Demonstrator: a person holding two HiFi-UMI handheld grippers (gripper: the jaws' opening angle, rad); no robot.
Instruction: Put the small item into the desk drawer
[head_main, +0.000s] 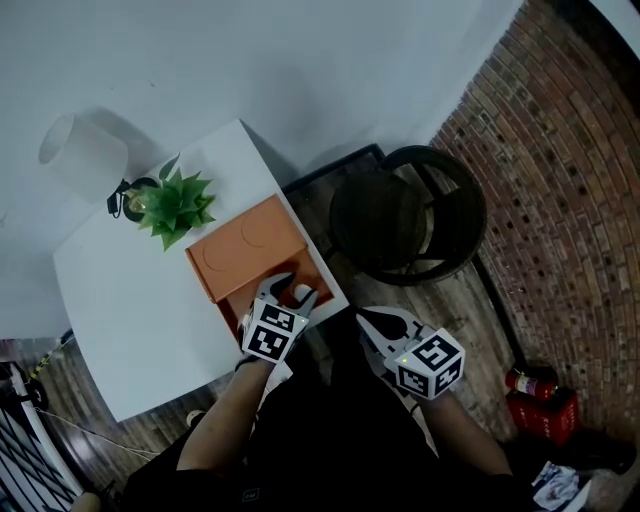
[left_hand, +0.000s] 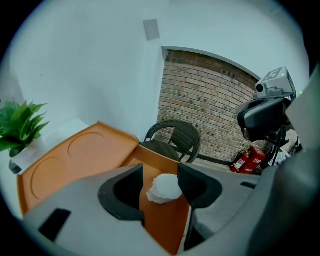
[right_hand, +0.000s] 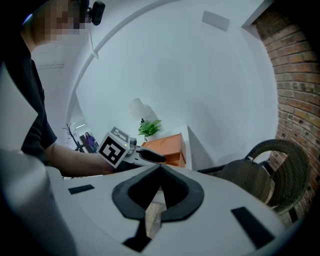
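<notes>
Left claw (left_hand: 161, 170) wide, white wad (left_hand: 164, 189) loose in the orange drawer (left_hand: 165, 220). I'd lift straight up, brushing nothing. Right claw (right_hand: 159, 172) pinched closed, empty.

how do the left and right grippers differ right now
Jaws: the left gripper has its jaws apart, while the right gripper has its jaws meeting at the tips.
Contents: a white item shows between the left gripper's jaws, not clamped; the right gripper's jaws have nothing between them.
Place: the left gripper hangs over the open orange drawer, and the right gripper is off the edge of the desk.
Both bear marker cubes and point downward.
</notes>
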